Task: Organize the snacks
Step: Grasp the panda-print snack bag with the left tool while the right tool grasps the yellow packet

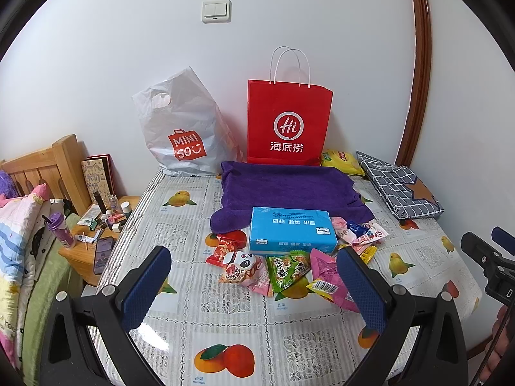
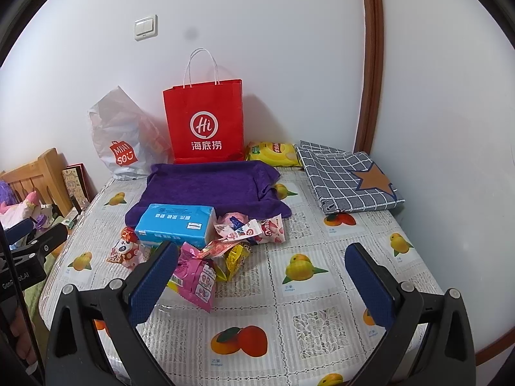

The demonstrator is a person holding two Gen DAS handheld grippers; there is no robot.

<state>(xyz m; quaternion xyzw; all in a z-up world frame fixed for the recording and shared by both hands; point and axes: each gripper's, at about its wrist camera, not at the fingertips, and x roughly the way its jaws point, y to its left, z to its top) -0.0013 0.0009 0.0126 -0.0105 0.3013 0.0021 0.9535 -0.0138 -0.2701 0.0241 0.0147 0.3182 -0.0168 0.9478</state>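
Above table (image 1: 225,328) | left gripper (image 1: 254,276) spread, level | right gripper (image 2: 262,268) likewise

Both views are bright and evenly lit, with soft light and colours well saturated. The red paper bag (image 2: 203,121) casts a faint shadow on the wall (image 2: 289,48) toward three o'clock. Fisheye bending bows the door frame (image 1: 420,64) (strongly near the edges), and black vignette fills the corners. A dark smudge sits at twelve o'clock in the right view. The tablecloth (image 1: 225,331) shows slight glare at six o'clock.

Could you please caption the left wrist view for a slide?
Open left gripper hovers over loose snack packets beside a blue tissue pack, before a red paper bag.
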